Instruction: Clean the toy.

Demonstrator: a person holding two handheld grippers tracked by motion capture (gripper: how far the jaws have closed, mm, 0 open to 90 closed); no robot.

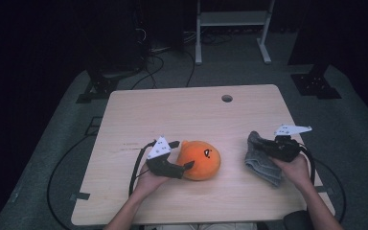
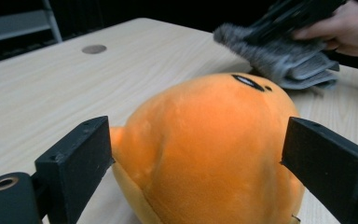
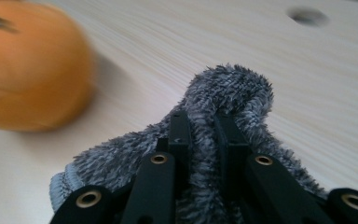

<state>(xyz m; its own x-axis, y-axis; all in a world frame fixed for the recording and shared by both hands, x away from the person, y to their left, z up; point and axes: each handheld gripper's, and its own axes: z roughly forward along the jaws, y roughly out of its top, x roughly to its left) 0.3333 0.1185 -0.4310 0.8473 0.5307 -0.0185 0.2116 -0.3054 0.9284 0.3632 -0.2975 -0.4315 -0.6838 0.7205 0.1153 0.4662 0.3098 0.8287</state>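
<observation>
Where the high view looks down on the pale wooden table (image 1: 182, 115), a round orange plush toy with a small black face mark (image 1: 200, 159) lies toward the near edge, left of middle. Left gripper (image 1: 181, 154) sits just left of the toy, jaws spread wide around its left flank, one above and one below. Well to the right of the toy lies a folded grey fluffy cloth (image 1: 261, 160); right gripper (image 1: 263, 145) is on its upper end, a hand behind it.

Left gripper view: the orange toy (image 2: 205, 144) bulges between the two black jaws. The left jaw meets a small nub at the toy's edge; the right jaw stands just beside its side, whether touching I cannot tell. No squeeze shows in the plush. Beyond the toy, the grey cloth (image 2: 284, 58) lies with the other gripper on it.

Right gripper view: jaws drawn narrow, pinching a raised ridge of the grey cloth (image 3: 223, 93) between them. The orange toy (image 3: 28, 65), blurred, lies to the left of the cloth, well apart.
</observation>
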